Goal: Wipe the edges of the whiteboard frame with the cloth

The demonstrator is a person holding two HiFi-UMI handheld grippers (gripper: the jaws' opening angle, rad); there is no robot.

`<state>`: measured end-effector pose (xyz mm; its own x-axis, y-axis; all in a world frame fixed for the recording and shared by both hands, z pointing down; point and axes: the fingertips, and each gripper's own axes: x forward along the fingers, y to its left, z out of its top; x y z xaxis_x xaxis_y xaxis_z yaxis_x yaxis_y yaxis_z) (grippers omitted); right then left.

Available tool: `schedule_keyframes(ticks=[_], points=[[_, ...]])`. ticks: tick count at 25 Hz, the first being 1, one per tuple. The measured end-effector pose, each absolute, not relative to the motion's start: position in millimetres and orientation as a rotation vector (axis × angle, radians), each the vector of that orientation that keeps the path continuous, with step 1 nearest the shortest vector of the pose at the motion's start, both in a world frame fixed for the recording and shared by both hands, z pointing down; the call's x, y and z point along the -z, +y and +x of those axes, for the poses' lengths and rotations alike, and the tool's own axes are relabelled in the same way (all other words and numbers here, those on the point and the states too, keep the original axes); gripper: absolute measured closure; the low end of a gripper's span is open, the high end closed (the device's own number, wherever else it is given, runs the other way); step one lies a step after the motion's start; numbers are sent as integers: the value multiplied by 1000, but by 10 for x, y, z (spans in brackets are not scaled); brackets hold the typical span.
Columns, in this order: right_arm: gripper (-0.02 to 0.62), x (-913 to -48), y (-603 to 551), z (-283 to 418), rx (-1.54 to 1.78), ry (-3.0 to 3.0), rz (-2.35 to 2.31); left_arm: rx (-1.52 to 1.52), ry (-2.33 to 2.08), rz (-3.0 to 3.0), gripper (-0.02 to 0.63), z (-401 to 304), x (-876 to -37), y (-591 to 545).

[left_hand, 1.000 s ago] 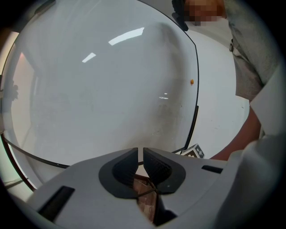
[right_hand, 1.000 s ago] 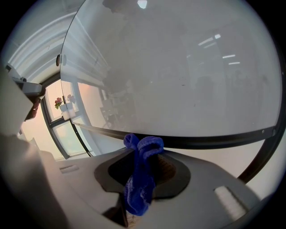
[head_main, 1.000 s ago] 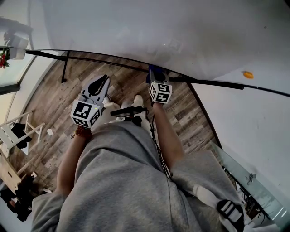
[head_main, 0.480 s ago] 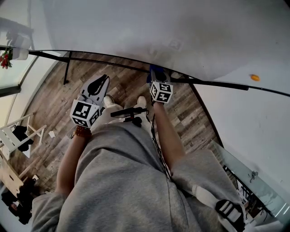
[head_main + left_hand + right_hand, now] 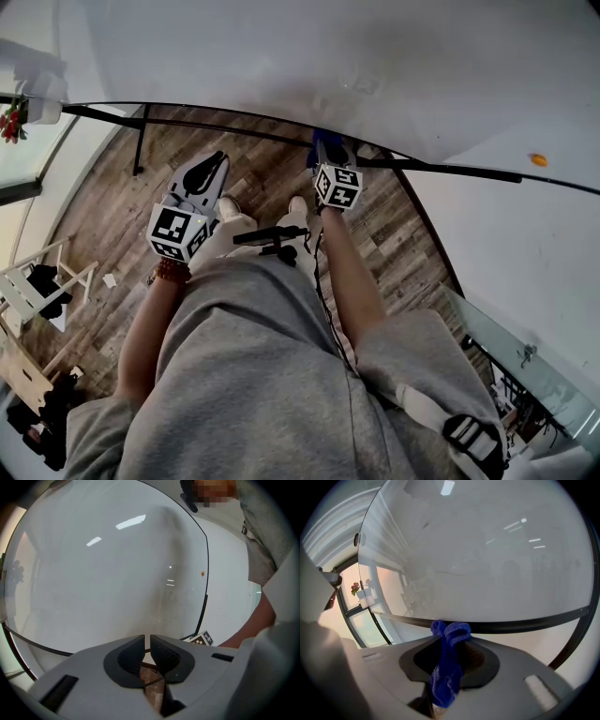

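The whiteboard (image 5: 309, 66) fills the upper head view, its black bottom frame edge (image 5: 234, 132) curving across. My right gripper (image 5: 325, 150) is shut on a blue cloth (image 5: 449, 663), and the cloth's bunched top touches the dark frame bar (image 5: 520, 623) in the right gripper view. My left gripper (image 5: 214, 167) hangs below the frame over the wooden floor, its jaws almost together with nothing between them. In the left gripper view, the left gripper (image 5: 147, 641) points at the white board surface (image 5: 103, 573) and its black right edge (image 5: 205, 592).
The person's grey-clad legs (image 5: 262, 375) and white shoes fill the lower head view. A black stand leg (image 5: 138, 141) drops from the frame at left. A white rack (image 5: 33, 281) stands at far left, and a small orange spot (image 5: 537, 160) marks the wall at right.
The right gripper with the cloth has slid slightly to the right along the bottom frame edge. The left gripper has barely moved.
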<state>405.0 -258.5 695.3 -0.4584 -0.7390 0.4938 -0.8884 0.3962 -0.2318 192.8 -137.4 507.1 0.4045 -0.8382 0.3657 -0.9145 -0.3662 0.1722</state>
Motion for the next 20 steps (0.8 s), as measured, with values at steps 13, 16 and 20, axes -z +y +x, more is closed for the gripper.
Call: schedule_keyframes(ticks=[13, 16, 20], points=[[486, -6913, -2537, 3647, -650, -2344, 1413, -257, -1522, 2321, 563, 1440, -5067, -1277], [486, -6922, -2554, 3546, -652, -2340, 1417, -250, -1528, 2323, 563, 1320, -5061, -1242], [486, -6955, -2568, 3457, -654, -2320, 1431, -239, -1536, 2318, 563, 1140, -5066, -1175]])
